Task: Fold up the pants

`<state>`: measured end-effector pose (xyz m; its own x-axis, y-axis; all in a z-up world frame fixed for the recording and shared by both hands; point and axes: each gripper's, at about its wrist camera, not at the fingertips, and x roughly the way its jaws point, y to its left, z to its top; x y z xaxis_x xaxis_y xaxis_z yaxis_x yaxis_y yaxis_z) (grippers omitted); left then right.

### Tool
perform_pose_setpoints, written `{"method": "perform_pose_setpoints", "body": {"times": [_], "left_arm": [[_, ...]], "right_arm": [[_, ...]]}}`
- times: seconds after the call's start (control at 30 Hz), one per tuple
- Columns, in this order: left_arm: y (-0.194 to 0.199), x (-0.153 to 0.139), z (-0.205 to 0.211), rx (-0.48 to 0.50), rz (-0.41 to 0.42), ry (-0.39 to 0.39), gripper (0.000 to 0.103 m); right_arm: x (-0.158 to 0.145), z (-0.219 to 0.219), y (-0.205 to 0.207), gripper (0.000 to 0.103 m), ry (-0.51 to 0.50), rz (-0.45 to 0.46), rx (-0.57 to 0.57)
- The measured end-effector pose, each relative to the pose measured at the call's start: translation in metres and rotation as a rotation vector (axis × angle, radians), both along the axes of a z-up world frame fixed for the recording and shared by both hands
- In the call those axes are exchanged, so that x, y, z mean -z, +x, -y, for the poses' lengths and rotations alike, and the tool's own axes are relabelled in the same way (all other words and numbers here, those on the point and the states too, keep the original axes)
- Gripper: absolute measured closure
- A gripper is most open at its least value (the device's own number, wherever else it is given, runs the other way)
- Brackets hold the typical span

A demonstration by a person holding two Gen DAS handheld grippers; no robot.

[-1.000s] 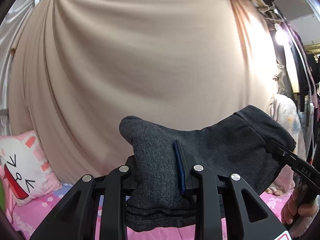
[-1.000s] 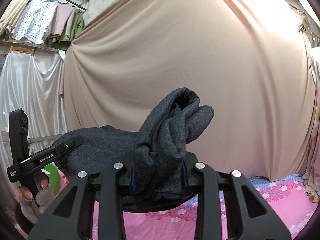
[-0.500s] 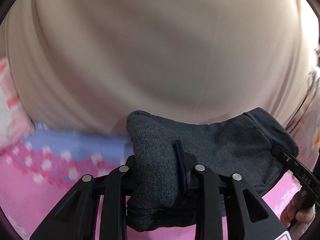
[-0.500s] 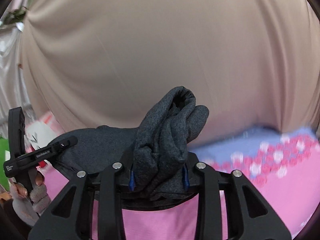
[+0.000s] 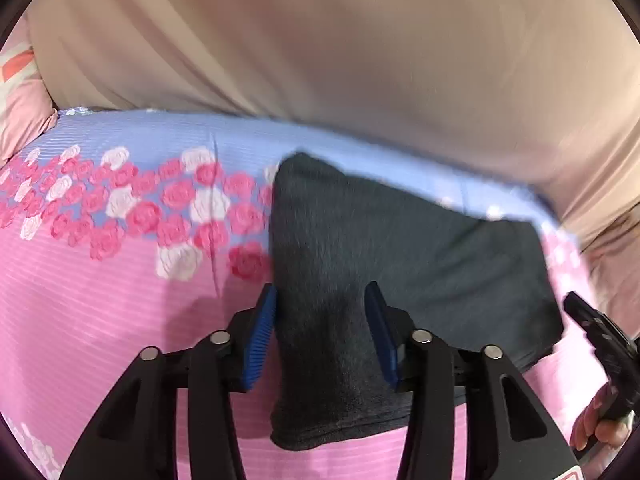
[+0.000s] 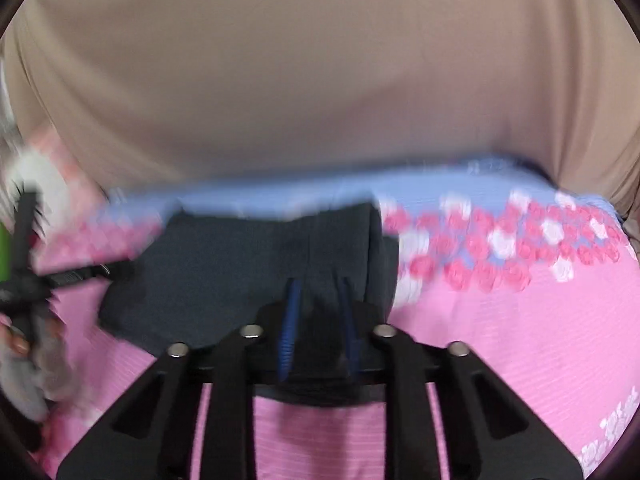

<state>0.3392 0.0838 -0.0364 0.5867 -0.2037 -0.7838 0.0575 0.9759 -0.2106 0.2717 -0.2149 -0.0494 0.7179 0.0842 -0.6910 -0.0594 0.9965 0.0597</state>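
Note:
The dark grey pants lie folded on the pink flowered bedsheet. My left gripper points down over their near left corner. Its jaws are opening, and the cloth sits loose between the blue pads. In the right wrist view, which is blurred, the pants spread to the left. My right gripper is at their near right corner, its jaws closing on a fold of the cloth. Each gripper also shows at the edge of the other view: the right gripper and the left gripper.
A beige curtain hangs behind the bed. A blue band runs along the sheet's far side. A pink pillow lies at the far left. A hand holds the right gripper's handle.
Both grippers came down from mid-air to the bed with the pants, which now lie flat. The left jaws spread apart off the cloth. The right jaws drew closer together.

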Motion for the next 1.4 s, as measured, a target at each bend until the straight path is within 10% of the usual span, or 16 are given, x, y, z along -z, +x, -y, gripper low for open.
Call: {"method": "perform_pose_setpoints", "body": {"times": [0.17,0.63,0.97,1.4], "left_arm": [[0.002,0.009,-0.005,-0.028,-0.034,-0.026,0.049],[-0.047,-0.029,0.025,0.004,0.084,0.033,0.049],[-0.043,0.003,0.029,0.001,0.053,0.095,0.047],[-0.060,-0.006,-0.026,-0.097,0.021,-0.085,0.045]], "right_arm": [[-0.018,0.010,-0.018,0.085,0.126,0.046,0.024],[-0.019,0.003,-0.041,0.080,0.084,0.080,0.052],[0.003,0.002,-0.039,0.078,0.078,0.029,0.044],[0.001,0.005,-0.060,0.076,0.113,0.028,0.059]]}}
